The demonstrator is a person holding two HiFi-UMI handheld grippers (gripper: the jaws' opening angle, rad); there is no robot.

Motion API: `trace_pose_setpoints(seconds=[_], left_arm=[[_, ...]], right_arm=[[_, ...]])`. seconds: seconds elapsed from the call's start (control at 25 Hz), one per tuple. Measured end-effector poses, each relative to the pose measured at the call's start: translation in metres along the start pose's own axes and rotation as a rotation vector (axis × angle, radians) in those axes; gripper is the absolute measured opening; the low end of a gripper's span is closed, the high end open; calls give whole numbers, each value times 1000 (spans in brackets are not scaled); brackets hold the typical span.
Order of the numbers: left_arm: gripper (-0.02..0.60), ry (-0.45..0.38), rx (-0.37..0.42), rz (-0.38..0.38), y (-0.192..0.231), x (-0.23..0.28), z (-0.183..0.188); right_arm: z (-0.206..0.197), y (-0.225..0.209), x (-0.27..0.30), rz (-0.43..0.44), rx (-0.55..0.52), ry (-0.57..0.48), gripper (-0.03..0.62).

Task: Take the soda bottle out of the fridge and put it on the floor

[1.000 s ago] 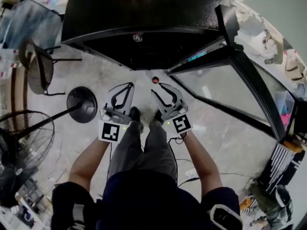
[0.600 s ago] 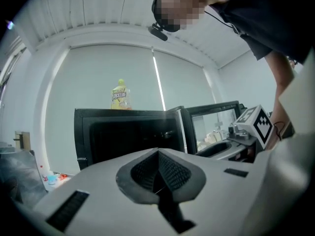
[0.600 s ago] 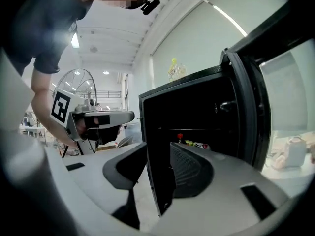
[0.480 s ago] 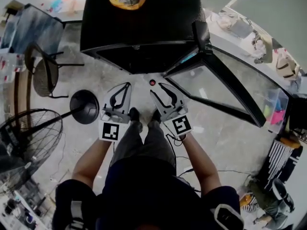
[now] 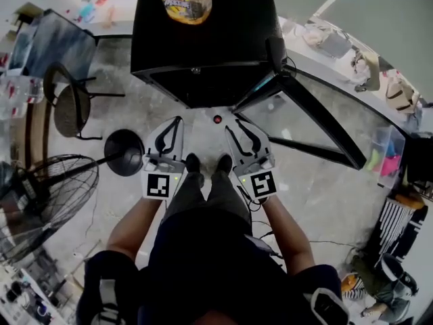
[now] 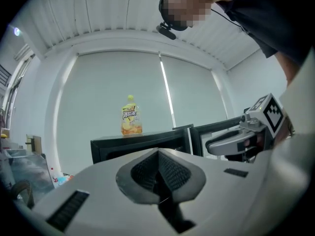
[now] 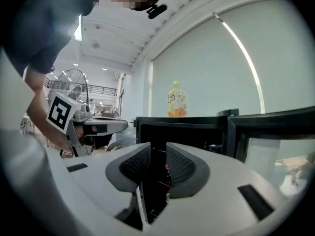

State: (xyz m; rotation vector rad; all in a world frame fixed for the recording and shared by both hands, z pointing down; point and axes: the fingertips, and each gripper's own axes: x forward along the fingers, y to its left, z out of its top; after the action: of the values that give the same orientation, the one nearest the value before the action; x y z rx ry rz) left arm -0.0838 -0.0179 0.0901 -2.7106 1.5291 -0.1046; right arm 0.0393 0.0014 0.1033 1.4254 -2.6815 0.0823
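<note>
- Standing on the floor (image 5: 325, 188) before the open fridge (image 5: 203, 39), the soda bottle (image 5: 217, 119) shows only its red cap, frame centre, between the left gripper (image 5: 178, 120) and right gripper (image 5: 233, 123).
- Left jaws together; right jaws slightly apart, just narrowing, nothing between.
- Glass door (image 5: 318, 124) swung right; fan base (image 5: 124, 152) left.
- Gripper views show the yellow bottle (image 6: 131, 119) upright atop the fridge, not the floor.
</note>
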Motion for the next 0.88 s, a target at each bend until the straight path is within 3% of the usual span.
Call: trace_pose_setpoints(seconds=[0.56, 0.88], left_arm=[[23, -17, -21, 104, 32, -66, 45], [23, 8, -19, 117, 28, -91, 51]], right_arm=[[48, 3, -52, -134, -19, -13, 20], [54, 0, -75, -195, -25, 77, 19]])
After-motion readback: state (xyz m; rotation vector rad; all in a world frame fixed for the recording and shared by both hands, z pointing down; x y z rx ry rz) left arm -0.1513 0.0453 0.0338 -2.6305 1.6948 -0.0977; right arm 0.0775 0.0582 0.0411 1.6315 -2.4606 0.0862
